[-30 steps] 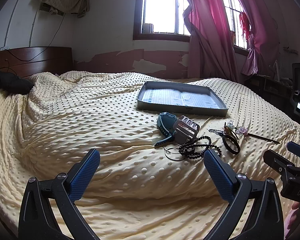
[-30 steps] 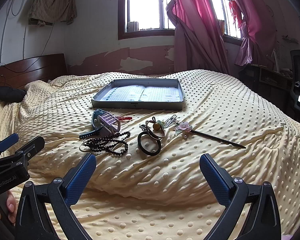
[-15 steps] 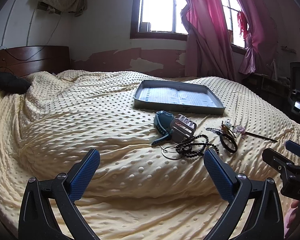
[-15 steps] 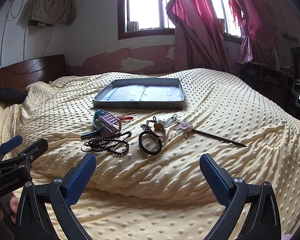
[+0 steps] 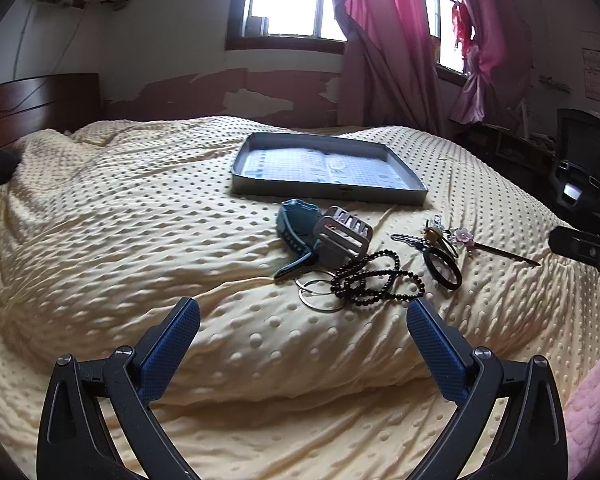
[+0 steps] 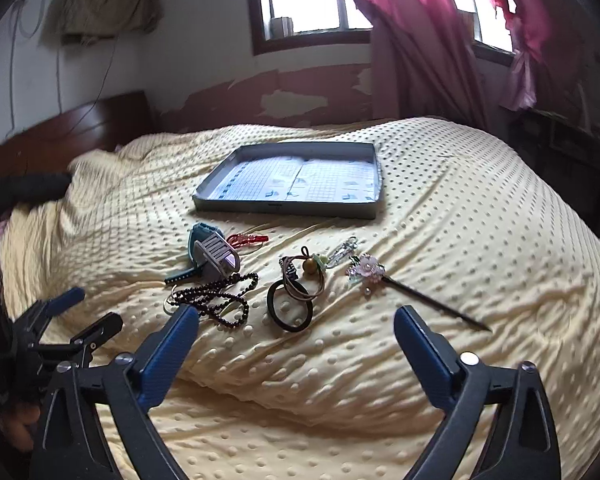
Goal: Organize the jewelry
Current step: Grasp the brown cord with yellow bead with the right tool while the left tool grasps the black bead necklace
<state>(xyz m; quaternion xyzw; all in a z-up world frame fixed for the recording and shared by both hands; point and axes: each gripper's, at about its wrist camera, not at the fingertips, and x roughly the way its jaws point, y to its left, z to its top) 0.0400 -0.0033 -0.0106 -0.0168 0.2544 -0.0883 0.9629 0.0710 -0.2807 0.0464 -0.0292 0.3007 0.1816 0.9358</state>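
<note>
Apparently tray (image 6: pixel 284 207) print — illegible.

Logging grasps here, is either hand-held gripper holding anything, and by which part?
Nothing held: the left hand-held gripper and right hand-held gripper are both open above the blanket.

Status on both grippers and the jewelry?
Left gripper open, right gripper open, both empty. Bead bracelet, hair tie, hairpin on blanket; tray unobstructed.

Blown-out window (image 5: pixel 288 0) backlight; dim room; fisheye-dark corners; slight blur.
</note>
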